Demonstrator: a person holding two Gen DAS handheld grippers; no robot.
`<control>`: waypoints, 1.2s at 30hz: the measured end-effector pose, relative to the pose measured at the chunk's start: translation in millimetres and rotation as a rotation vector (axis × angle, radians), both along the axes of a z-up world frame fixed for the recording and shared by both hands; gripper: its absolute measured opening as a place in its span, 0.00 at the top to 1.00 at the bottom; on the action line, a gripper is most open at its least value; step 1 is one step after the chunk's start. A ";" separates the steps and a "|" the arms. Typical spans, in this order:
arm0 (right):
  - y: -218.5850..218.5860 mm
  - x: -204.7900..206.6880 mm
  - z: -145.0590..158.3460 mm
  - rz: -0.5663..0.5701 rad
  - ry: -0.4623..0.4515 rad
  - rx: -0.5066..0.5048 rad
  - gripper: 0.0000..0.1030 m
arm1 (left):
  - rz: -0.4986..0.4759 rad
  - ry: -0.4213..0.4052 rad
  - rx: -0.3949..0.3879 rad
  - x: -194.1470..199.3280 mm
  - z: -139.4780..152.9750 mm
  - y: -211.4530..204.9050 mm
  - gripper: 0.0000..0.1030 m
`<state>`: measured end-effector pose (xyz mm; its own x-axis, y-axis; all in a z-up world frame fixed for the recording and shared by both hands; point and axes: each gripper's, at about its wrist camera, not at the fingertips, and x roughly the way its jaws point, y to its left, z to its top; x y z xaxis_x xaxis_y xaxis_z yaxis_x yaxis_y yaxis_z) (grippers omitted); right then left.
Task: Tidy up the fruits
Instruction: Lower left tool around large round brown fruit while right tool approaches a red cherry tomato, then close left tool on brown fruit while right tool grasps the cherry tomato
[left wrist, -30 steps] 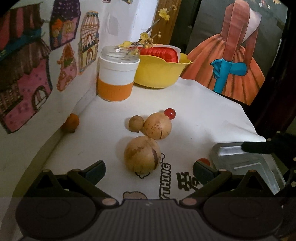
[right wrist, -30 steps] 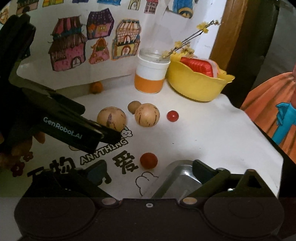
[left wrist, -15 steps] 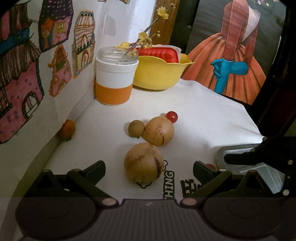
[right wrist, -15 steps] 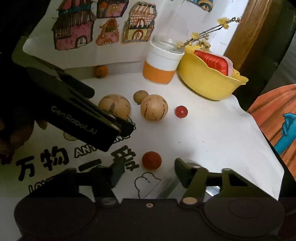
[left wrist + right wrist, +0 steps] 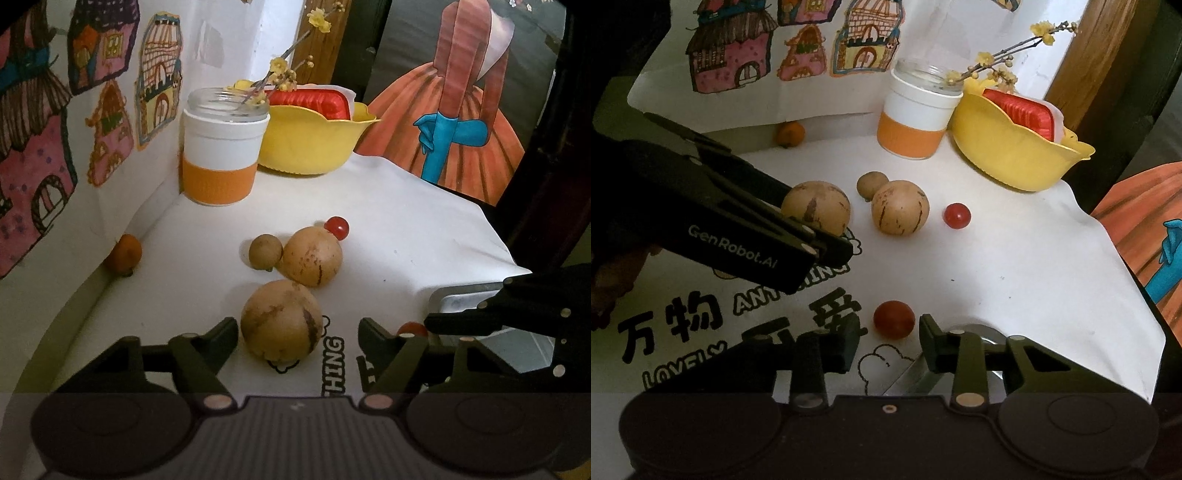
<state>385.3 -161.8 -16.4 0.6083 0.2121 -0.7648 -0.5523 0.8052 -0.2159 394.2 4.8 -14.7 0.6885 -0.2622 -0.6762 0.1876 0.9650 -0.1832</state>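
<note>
Far left by the wall sits a small orange fruit (image 5: 125, 254); next comes the left gripper (image 5: 297, 334), jaws spread wide around the near tan round fruit (image 5: 281, 325), a finger on each side, contact not clear. Behind it lie a small brown fruit (image 5: 265, 252), a second tan fruit (image 5: 312, 255) and a red cherry tomato (image 5: 337, 227). Only the left view shows the painted skirt figure (image 5: 458, 122) and the steel tray (image 5: 461, 299) clearly. Only the right view shows the printed tablecloth lettering (image 5: 676, 314) and the darker red tomato (image 5: 894, 319) whole, just ahead of the right gripper (image 5: 888, 349), jaws parted, holding nothing
</note>
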 end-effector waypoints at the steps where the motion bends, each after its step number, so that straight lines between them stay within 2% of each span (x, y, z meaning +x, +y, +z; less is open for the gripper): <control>1: -0.1 0.9 -0.3 -0.002 0.003 0.003 0.64 | 0.002 0.000 -0.001 0.0 -0.1 0.2 0.30; 5: -0.1 4.7 -0.7 -0.007 0.015 0.013 0.70 | 0.014 -0.001 -0.006 1.2 -0.4 2.4 0.35; 7: 0.1 5.1 -0.8 -0.007 0.014 0.009 0.74 | 0.021 -0.001 -0.003 1.6 -0.6 3.4 0.41; 10: -0.4 4.1 -0.8 -0.006 0.014 0.011 0.74 | 0.031 -0.002 0.004 0.7 -0.6 5.4 0.49; 24: -8.1 -15.7 11.8 -0.007 -0.010 0.044 0.75 | 0.001 0.004 -0.008 -18.6 6.8 -2.8 0.50; 36: -41.8 -44.0 36.5 -0.065 -0.052 0.095 0.74 | -0.043 -0.020 -0.018 -37.9 23.2 -26.8 0.50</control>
<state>341.4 -203.6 20.0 0.6611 0.2410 -0.7105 -0.4887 0.8569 -0.1641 356.3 -22.0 8.5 0.6892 -0.3041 -0.6576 0.2330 0.9525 -0.1962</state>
